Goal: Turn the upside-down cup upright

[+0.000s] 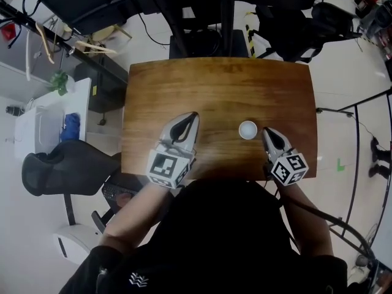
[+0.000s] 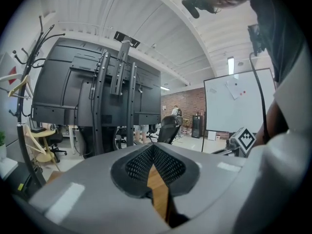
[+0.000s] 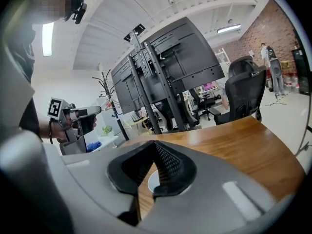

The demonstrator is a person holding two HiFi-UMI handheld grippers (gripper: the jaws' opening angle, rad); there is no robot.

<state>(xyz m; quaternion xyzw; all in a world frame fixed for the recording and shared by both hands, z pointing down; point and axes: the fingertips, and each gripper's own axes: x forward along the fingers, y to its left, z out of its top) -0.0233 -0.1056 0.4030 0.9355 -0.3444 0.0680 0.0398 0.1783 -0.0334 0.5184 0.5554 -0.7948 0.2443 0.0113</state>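
Wooden table [image 1: 220, 84] | white cup [image 1: 248, 130] beside right gripper [image 1: 266, 130], jaws closed, empty | left gripper [image 1: 194, 116] closed, empty

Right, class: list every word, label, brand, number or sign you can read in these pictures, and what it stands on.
No readable words or numbers anywhere.
Black-and-white square markers on the grey left gripper and right gripper: patterns, not text.
White rectangular whiteboard: marks too small to read.
White emblem on the black garment: wavy shape, no letters.
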